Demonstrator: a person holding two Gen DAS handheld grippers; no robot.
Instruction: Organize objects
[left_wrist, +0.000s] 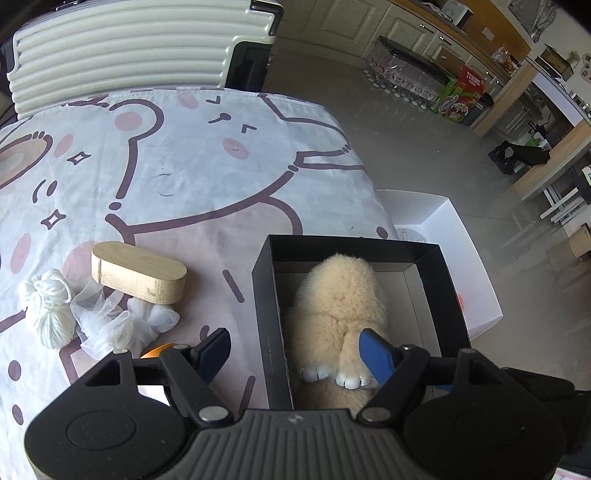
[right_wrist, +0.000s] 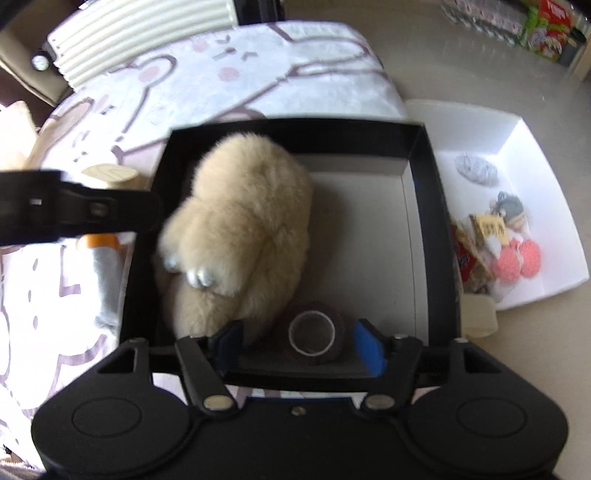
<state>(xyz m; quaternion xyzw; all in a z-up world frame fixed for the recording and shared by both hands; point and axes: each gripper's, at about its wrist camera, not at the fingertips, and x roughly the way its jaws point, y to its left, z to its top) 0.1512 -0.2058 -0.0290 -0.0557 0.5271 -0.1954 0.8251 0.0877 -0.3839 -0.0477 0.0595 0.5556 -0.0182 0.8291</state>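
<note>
Left wrist view: left gripper (left_wrist: 295, 350), fingers spread wide, one on each side of the left wall of the black box (left_wrist: 263, 295). Cream plush toy (left_wrist: 341, 306) lies inside the box, at the worktop's right edge. Wooden block (left_wrist: 138, 271), white yarn (left_wrist: 48, 308) and tulle (left_wrist: 118, 325) lie left of the box.

Right wrist view: right gripper (right_wrist: 301, 347), fingers apart around a brown tape roll (right_wrist: 314, 332) (contact unclear) in the box's near end, beside the plush. White tray (right_wrist: 546, 229) on the floor holds small items.
</note>
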